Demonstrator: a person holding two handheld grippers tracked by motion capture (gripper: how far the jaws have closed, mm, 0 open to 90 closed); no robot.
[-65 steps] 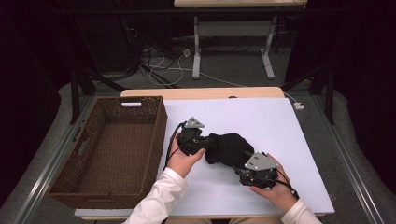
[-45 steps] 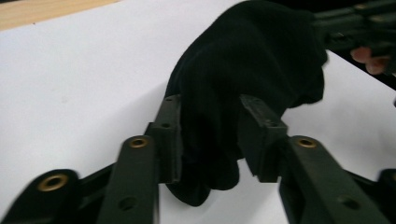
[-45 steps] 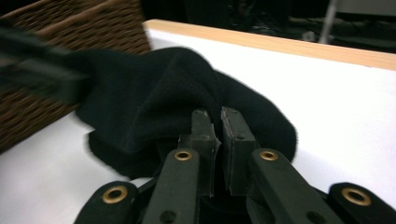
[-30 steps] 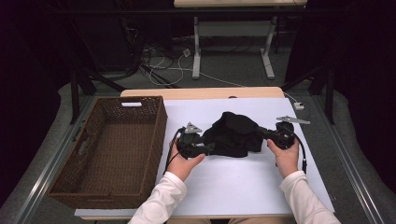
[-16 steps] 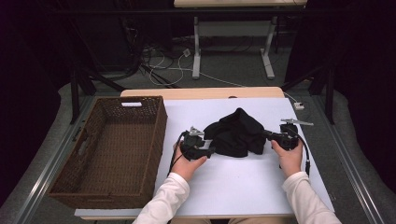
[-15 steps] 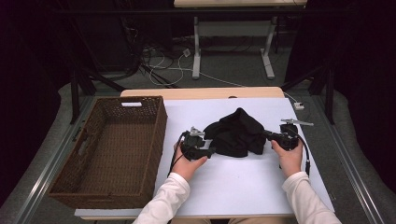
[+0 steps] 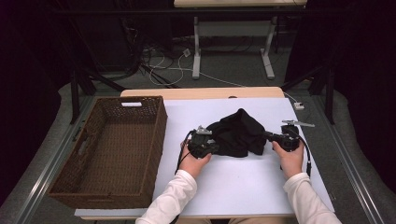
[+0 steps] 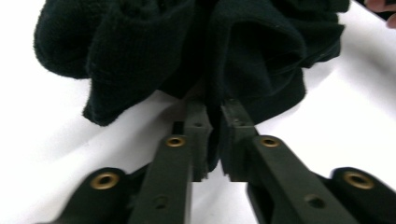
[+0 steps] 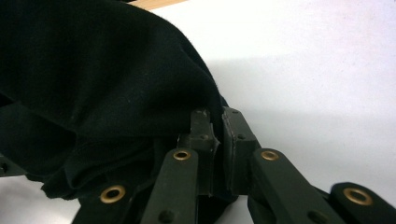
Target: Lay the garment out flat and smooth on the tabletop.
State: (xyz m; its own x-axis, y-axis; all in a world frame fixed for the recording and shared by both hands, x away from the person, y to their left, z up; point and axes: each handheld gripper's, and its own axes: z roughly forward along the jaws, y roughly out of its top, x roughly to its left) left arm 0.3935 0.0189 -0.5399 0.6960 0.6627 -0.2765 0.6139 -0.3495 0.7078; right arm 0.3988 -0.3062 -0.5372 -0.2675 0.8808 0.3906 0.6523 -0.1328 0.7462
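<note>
A black cloth (image 7: pixel 238 133) lies bunched on the white table (image 7: pixel 233 186), humped up in the middle between the two hands. My left gripper (image 7: pixel 215 148) is at its left edge; its jaws have just been closing and now pinch a fold of the cloth (image 8: pixel 140 46) between the fingertips (image 8: pixel 215 105). My right gripper (image 7: pixel 267 135) holds the cloth's right edge. There its jaws (image 9: pixel 212 114) are shut on the fabric (image 9: pixel 93 70), which drapes over the left finger.
A large brown wicker basket (image 7: pixel 159 126) stands on the left part of the table, close to my left hand. A bare wooden strip (image 7: pixel 201 92) runs along the table's far edge. Desk legs and cables lie on the floor beyond.
The right gripper carried its end of the cloth from the near side out to the right, stretching it. The left gripper let go, dropped slightly and closed on the cloth's left edge.
</note>
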